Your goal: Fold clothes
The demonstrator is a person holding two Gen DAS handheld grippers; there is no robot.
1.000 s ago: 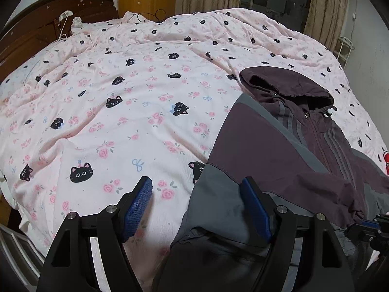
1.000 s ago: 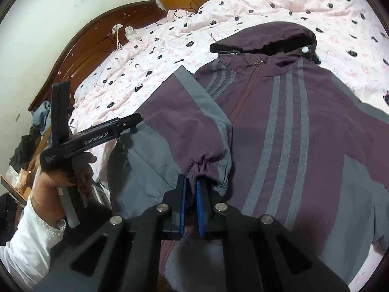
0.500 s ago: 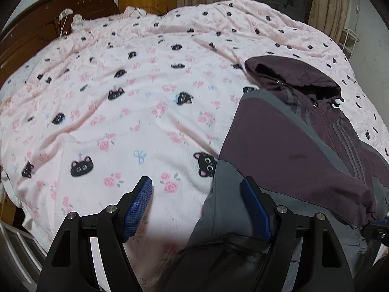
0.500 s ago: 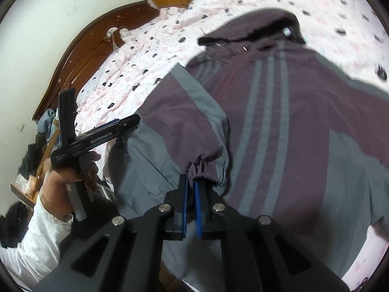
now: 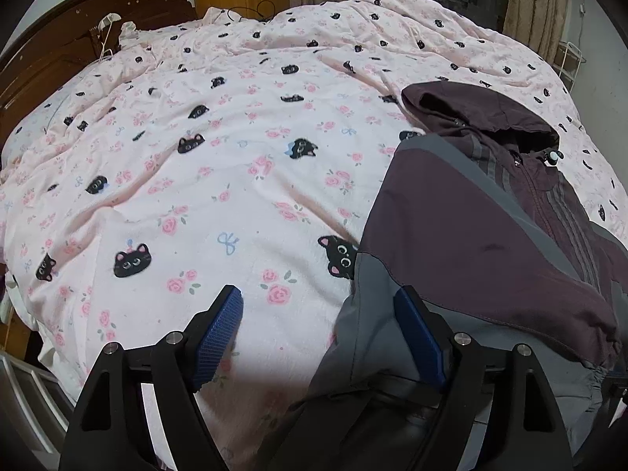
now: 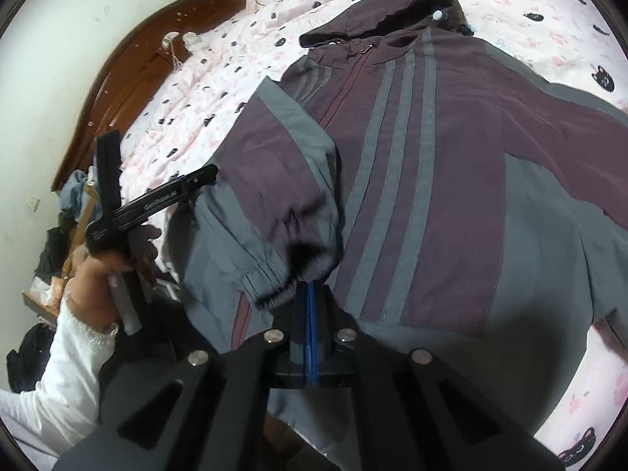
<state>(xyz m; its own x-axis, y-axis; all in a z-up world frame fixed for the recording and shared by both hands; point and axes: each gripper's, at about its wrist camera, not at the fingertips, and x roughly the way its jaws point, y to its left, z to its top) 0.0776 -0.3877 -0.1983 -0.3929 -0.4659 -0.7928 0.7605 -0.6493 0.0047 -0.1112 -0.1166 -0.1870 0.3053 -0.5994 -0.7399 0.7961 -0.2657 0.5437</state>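
Note:
A maroon and grey hooded jacket (image 5: pixel 471 235) lies front up on the bed, hood (image 5: pixel 471 106) toward the far side. In the right wrist view its left sleeve (image 6: pixel 282 165) is folded over the striped front (image 6: pixel 412 157). My right gripper (image 6: pixel 310 294) is shut, with the gathered cuff (image 6: pixel 271 290) bunched at its tips. My left gripper (image 5: pixel 318 314) is open, one pad (image 5: pixel 416 329) over the jacket's grey side panel and the other (image 5: pixel 219 322) over the bedspread. A hand holds the left gripper (image 6: pixel 157 200) beside the sleeve fold.
A pink bedspread (image 5: pixel 235 157) with black cats and roses covers the whole bed. A dark wooden headboard (image 5: pixel 59 39) rises at the left. A white wire rack (image 5: pixel 569 59) stands by the far right wall. Clothes and clutter (image 6: pixel 70 196) lie beside the bed.
My right gripper has come lower and closer to the jacket front with the cuff, and its pads now sit flush. The left gripper has shifted slightly left and stays open.

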